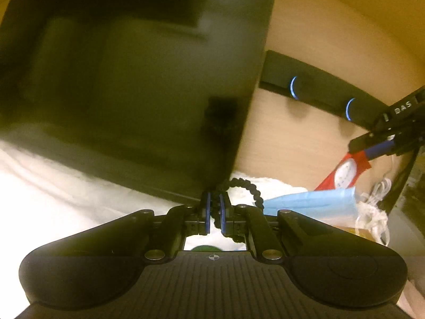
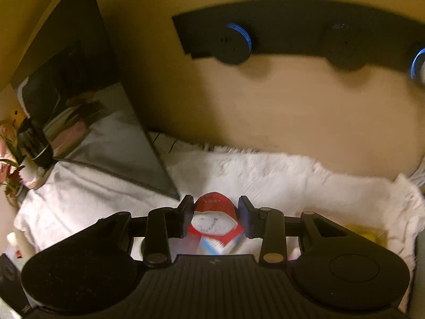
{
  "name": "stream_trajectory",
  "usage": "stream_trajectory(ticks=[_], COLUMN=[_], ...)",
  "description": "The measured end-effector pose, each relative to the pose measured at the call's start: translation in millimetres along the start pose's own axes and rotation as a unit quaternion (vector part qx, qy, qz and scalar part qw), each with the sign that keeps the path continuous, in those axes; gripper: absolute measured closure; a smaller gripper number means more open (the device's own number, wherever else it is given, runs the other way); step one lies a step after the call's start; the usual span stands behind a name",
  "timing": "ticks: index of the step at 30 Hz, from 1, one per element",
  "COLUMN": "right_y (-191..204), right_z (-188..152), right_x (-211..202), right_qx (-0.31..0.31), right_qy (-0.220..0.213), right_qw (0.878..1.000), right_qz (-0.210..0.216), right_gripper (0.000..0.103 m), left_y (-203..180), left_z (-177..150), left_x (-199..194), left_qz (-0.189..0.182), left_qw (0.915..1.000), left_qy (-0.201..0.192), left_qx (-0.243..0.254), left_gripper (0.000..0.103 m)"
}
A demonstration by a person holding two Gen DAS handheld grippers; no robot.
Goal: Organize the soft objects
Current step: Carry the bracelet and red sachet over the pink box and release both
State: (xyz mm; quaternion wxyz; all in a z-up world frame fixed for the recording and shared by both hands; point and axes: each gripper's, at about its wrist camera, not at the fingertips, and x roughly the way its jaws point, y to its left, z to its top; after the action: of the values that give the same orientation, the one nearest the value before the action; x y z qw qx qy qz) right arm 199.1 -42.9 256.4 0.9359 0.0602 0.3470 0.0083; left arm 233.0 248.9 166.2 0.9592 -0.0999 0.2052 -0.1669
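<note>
My left gripper (image 1: pixel 215 202) is shut on a black braided cord (image 1: pixel 248 186) that loops up and to the right of its fingers, above a white towel (image 1: pixel 79 194). My right gripper (image 2: pixel 215 207) stands open around a red and white packet (image 2: pixel 213 219) that sits between its fingers, over the white fluffy towel (image 2: pixel 265 178). The right gripper also shows at the right edge of the left wrist view (image 1: pixel 372 143), touching the same red packet (image 1: pixel 345 171). A blue face mask (image 1: pixel 313 203) lies to the right of the left gripper.
A black monitor (image 1: pixel 132 79) leans close ahead on the left, also in the right wrist view (image 2: pixel 87 122). A black wall panel with blue-ringed knobs (image 2: pixel 292 34) hangs on the beige wall. White cords (image 1: pixel 374 212) lie at the right. A plant (image 2: pixel 10 164) stands at far left.
</note>
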Motion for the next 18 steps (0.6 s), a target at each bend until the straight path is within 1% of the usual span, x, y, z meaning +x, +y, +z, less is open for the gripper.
stream_trajectory(ticks=[4, 6, 9, 11, 12, 13, 15, 16, 18], right_y=[12, 26, 48, 58, 61, 64, 64, 64, 63], right_z=[-5, -11, -29, -43, -48, -52, -52, -50, -44], right_x=[12, 28, 53, 69, 76, 81, 84, 82, 74], right_qx=[-0.008, -0.017, -0.043, -0.058, -0.062, -0.063, -0.058, -0.056, -0.057], right_qy=[0.022, 0.041, 0.076, 0.096, 0.105, 0.112, 0.114, 0.108, 0.087], right_qw=[0.999, 0.998, 0.996, 0.994, 0.993, 0.992, 0.992, 0.993, 0.995], right_qz=[0.025, 0.032, 0.01, -0.001, -0.002, 0.002, 0.006, 0.006, 0.0], right_gripper=[0.067, 0.067, 0.067, 0.067, 0.067, 0.067, 0.067, 0.067, 0.067], left_y=[-7, -7, -2, -4, -6, -10, -15, -16, -14], left_z=[-6, -10, -14, -17, -21, -26, -40, -48, -60], left_x=[1, 1, 2, 4, 5, 9, 17, 23, 28], left_qz=[-0.013, -0.018, -0.031, -0.047, -0.053, -0.058, -0.055, -0.048, -0.045], left_qw=[0.9998, 0.9996, 0.9988, 0.998, 0.9977, 0.9973, 0.9968, 0.9962, 0.9949], left_qy=[0.002, 0.004, 0.008, 0.012, 0.018, 0.032, 0.058, 0.072, 0.09], left_qx=[-0.012, -0.021, -0.037, -0.04, -0.038, -0.031, -0.007, 0.002, 0.001], left_gripper=[0.094, 0.094, 0.094, 0.094, 0.094, 0.094, 0.094, 0.094, 0.094])
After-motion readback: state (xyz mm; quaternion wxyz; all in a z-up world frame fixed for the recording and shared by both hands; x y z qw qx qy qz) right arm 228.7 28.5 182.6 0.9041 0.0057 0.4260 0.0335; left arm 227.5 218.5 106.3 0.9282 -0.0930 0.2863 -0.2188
